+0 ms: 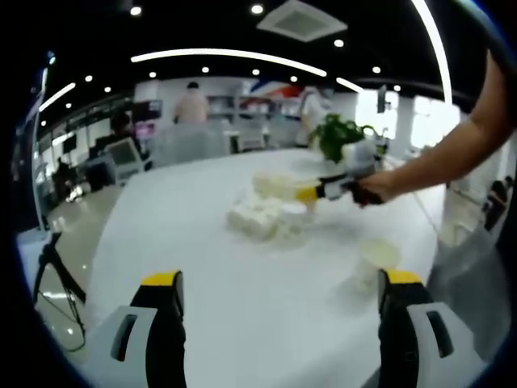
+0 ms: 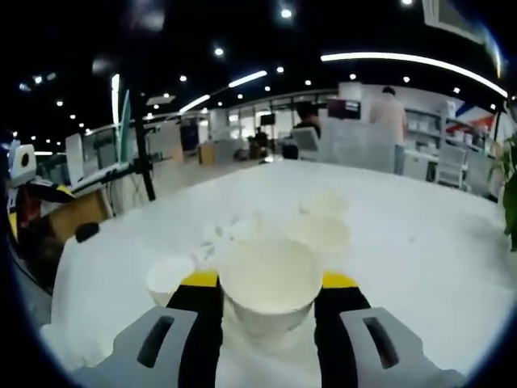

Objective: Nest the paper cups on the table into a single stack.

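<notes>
Held cup: a white paper cup (image 2: 269,284) sits upright between the jaws of the right gripper (image 2: 269,295), mouth up, walls touching both jaws; the gripper is clenched on it.
Same cup from afar: in the left gripper view the right gripper (image 1: 311,192) is carried by a person's hand (image 1: 376,187) above the middle of the table, with the pale cup (image 1: 275,185) at its tip.
Loose cups: one single cup (image 2: 170,277) stands just beside the held one; another (image 1: 376,260) stands near the left gripper's far jaw.
Cluster: a blurred group of white cups (image 1: 262,217) lies under the carried cup; how many I cannot tell.
Left gripper (image 1: 279,303): jaws spread wide, nothing between them, low over the white table (image 1: 242,323).
Beyond: a potted plant (image 1: 343,139) at the far edge.
Risk, squeeze: thin paper may buckle to an oval and jam on nesting.
Risk, alignment: coming down off-centre or tilted could topple the light, unheld target cup.
</notes>
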The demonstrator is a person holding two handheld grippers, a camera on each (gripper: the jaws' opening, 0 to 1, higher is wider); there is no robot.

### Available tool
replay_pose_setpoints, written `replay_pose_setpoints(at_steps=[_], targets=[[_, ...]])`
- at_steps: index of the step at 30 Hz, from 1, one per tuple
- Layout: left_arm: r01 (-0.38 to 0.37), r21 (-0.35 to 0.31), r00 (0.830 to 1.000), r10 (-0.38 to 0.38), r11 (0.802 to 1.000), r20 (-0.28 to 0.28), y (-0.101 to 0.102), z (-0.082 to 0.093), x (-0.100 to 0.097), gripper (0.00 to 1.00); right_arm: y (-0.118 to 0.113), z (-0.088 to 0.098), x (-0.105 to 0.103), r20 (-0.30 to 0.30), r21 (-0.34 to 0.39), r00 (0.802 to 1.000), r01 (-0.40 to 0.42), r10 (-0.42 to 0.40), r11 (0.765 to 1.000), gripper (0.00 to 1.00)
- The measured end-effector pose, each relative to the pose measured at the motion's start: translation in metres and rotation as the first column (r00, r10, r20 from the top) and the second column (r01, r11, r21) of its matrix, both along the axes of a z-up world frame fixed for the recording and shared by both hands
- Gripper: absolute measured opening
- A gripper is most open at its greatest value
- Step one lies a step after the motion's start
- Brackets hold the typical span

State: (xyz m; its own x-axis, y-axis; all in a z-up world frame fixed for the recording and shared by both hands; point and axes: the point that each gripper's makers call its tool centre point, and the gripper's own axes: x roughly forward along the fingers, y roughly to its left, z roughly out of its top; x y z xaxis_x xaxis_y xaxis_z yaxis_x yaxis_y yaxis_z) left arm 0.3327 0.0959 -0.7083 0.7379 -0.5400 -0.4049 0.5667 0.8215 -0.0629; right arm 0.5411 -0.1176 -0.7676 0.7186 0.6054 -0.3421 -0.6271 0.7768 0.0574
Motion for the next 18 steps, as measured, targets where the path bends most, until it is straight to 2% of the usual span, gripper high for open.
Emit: replay_pose_setpoints(at_steps=[18], targets=[[0.009,-0.005,1.000,-0.009,1.000,0.010,-0.001,0.005,0.003,0.99,0.000,0.033,0.005,0.041,0.012,0.999,-0.007,0.006,1.000,0.39]])
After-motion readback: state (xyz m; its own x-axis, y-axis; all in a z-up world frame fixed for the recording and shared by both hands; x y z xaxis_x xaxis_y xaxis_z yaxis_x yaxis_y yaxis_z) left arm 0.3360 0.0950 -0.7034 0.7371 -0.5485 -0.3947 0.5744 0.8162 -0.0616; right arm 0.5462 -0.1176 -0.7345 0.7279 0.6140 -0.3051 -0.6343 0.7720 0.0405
